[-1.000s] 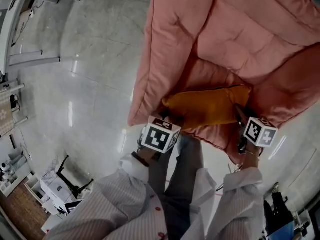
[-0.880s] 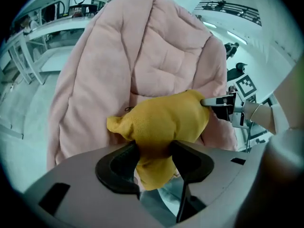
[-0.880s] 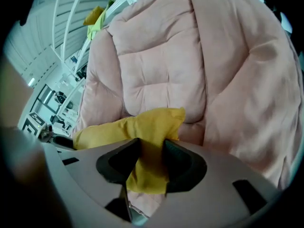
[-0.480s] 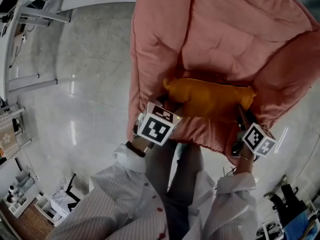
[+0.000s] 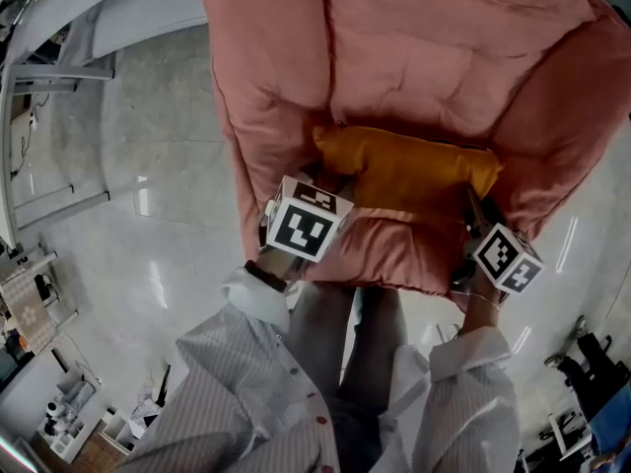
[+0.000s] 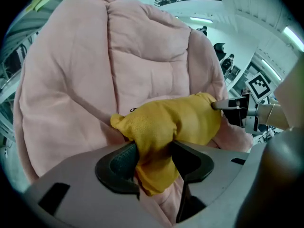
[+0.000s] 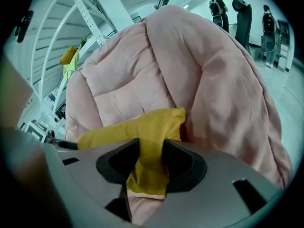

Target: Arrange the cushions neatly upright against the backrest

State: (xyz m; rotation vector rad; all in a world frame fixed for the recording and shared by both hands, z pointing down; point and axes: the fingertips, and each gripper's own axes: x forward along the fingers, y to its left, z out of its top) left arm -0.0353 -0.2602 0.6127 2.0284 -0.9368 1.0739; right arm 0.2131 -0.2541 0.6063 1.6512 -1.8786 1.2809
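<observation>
A mustard-yellow cushion (image 5: 409,170) lies across the seat of a big padded pink chair (image 5: 414,57), close to its backrest. My left gripper (image 5: 330,187) is shut on the cushion's left corner (image 6: 152,146); the fabric bunches between its jaws. My right gripper (image 5: 471,205) is shut on the cushion's right corner (image 7: 148,165). The cushion (image 6: 175,120) stretches between both grippers, and the right gripper's tip (image 6: 232,106) shows at its far end in the left gripper view. Pink backrest padding (image 7: 142,75) rises behind the cushion (image 7: 137,127).
Glossy grey floor (image 5: 128,166) surrounds the chair. White metal frames (image 5: 59,67) stand at the far left, and clutter (image 5: 59,417) sits at the lower left. The person's striped sleeves (image 5: 246,363) fill the bottom. People and office chairs (image 7: 242,8) stand far off.
The head view has shifted, so the chair and cushion now sit more centred and higher in the picture. Both grippers keep their hold on the cushion's corners, closer to the backrest.
</observation>
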